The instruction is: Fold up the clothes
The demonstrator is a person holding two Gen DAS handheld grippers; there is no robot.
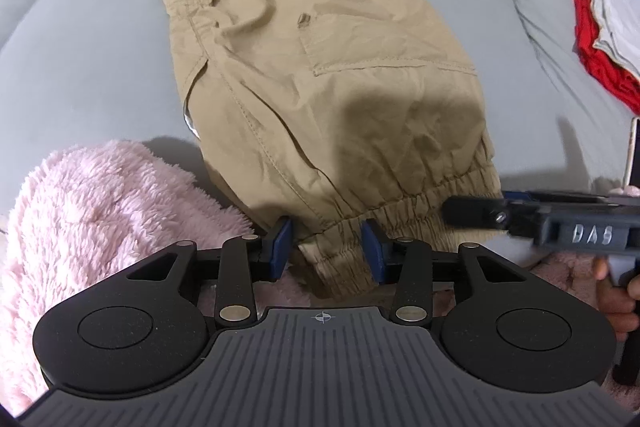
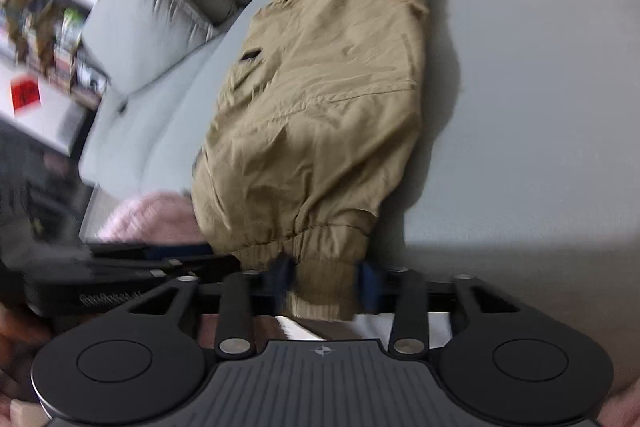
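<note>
The left tool [image 1: 329, 247] is spread wide, its blue pads [image 1: 283, 241] standing on either side of the elastic cuff [image 1: 400, 211] of the tan pants [image 1: 320, 67]; the cuff lies between them, and whether the pads touch it cannot be told. The right tool [image 2: 326, 281] is likewise spread, with the cuff [image 2: 320, 263] between its blurred blue pads [image 2: 367, 283] and hanging down past them; contact cannot be told there either. In the left view the right tool [image 1: 472, 213] reaches in from the right, at the cuff's far end. Ahead of both tools the pants stretch away over a grey sofa [image 1: 80, 67]. Left of the left tool lies a pink fleece [image 1: 100, 211], touching the pants. Far right sit red and grey clothes [image 1: 600, 39].
</note>
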